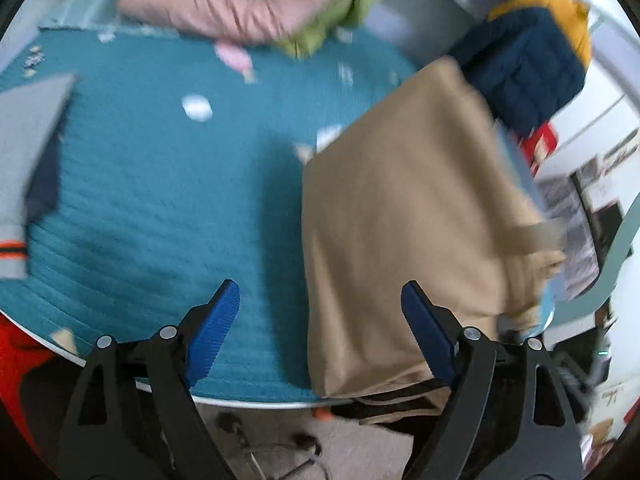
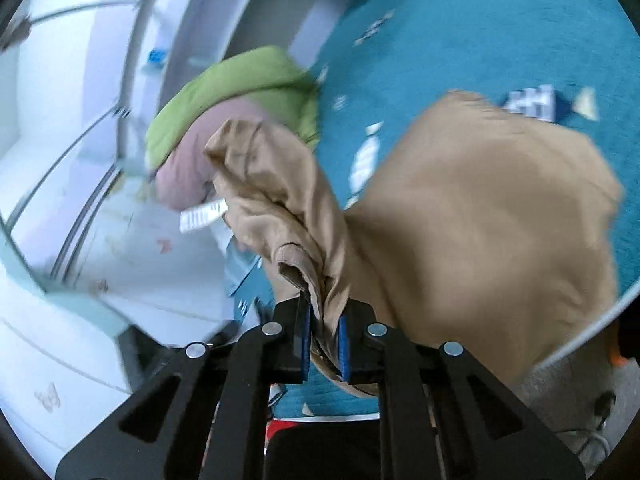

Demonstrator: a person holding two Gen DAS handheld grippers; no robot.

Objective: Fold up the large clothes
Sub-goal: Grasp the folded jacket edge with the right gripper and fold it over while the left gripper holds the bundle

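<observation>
- At the far left of my left view, a grey garment (image 1: 28, 136) with an orange stripe lies on the teal quilted cover (image 1: 160, 208) of the counter.
- My left tongs (image 1: 320, 320) are wide open, their blue pads spread well apart and holding nothing, poised over the near edge of the teal cover.
- At the far side of the counter, a pink garment (image 1: 224, 8) lies touching a green garment (image 1: 344, 4).
- Right of centre, the tan garment (image 1: 404, 220) lies folded on the teal cover, its near edge hanging over the counter's rim.
- Beyond it sits a navy and yellow quilted jacket (image 1: 528, 68).
- In my right view, my right tongs (image 2: 325, 336) are clamped tight on a bunched fold of the tan garment (image 2: 480, 232), the blue pads pressing cloth from both sides.
- The gathered cloth rises from the tongs; the rest spreads to the right over the teal cover.
</observation>
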